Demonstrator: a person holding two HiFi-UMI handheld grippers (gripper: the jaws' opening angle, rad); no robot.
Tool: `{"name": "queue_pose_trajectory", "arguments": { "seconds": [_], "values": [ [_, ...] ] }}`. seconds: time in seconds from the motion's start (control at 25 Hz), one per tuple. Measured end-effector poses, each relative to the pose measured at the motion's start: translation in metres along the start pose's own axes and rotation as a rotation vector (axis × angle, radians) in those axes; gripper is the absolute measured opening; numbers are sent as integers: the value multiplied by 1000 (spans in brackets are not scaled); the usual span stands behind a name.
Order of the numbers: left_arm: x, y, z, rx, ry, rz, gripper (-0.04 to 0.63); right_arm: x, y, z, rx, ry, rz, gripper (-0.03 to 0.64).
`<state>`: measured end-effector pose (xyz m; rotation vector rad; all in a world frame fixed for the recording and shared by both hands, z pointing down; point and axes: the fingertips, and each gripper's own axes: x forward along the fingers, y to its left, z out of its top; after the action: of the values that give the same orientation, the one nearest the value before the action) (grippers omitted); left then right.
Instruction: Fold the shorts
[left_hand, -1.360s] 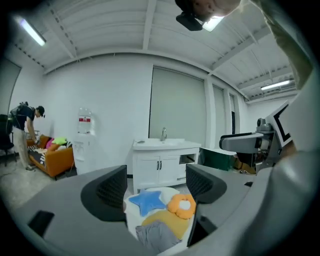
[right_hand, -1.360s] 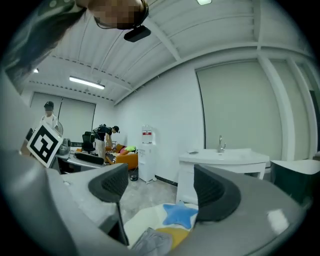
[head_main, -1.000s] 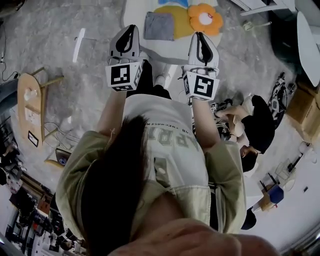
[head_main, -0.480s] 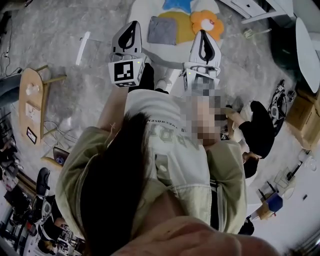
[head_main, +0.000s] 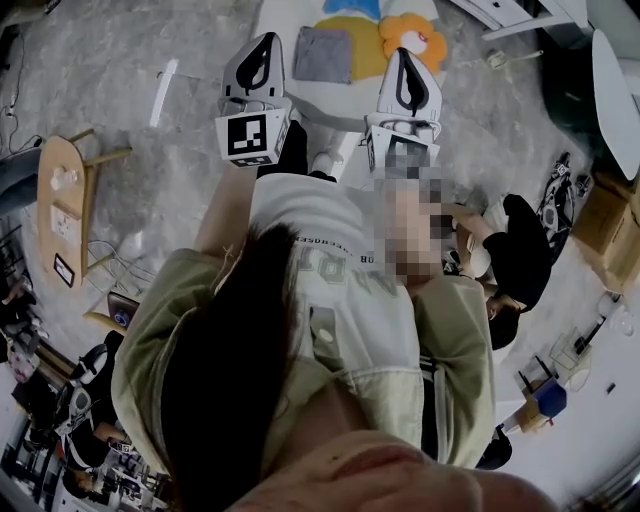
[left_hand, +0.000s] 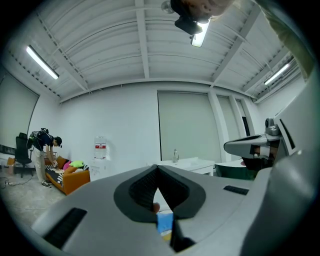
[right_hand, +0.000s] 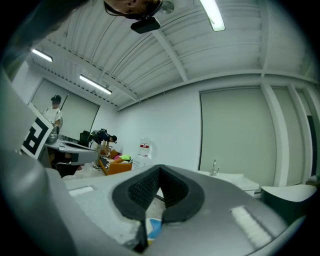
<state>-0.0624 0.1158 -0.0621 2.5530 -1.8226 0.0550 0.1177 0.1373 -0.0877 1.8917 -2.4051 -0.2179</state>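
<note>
The grey shorts lie folded into a small rectangle on a white table, beside a yellow, blue and orange flower-patterned mat. I hold both grippers level in front of my chest, above the table's near edge. The left gripper is shut and holds nothing. The right gripper is shut and empty too. In the left gripper view the jaws of the left gripper meet at a point, with only the room behind them. The right gripper view shows the right gripper the same way.
A wooden stool stands on the floor at the left. A person in black sits on the floor at the right, near cardboard boxes. Far off are an orange sofa with a person bending over it, and a white counter.
Both grippers have risen a little and moved toward the top of the head view, side by side. The shorts have not moved.
</note>
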Motion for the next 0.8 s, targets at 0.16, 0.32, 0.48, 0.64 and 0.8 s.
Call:
{"name": "queue_pose_trajectory", "arguments": {
  "seconds": [0.16, 0.32, 0.48, 0.64, 0.8],
  "values": [
    [0, -2, 0, 1, 1, -8, 8, 3, 3, 11, -32, -29, -7, -2],
    [-1, -3, -1, 2, 6, -11, 8, 2, 2, 18, -30, -50, -4, -2],
    [1, -3, 0, 14, -1, -16, 8, 3, 3, 15, -33, -55, 11, -2],
    [1, -2, 3, 22, -10, -18, 8, 4, 5, 11, -25, -53, 6, -2],
    [0, -2, 4, 24, -4, -21, 8, 3, 8, 18, -25, -66, 7, -2]
  ]
}}
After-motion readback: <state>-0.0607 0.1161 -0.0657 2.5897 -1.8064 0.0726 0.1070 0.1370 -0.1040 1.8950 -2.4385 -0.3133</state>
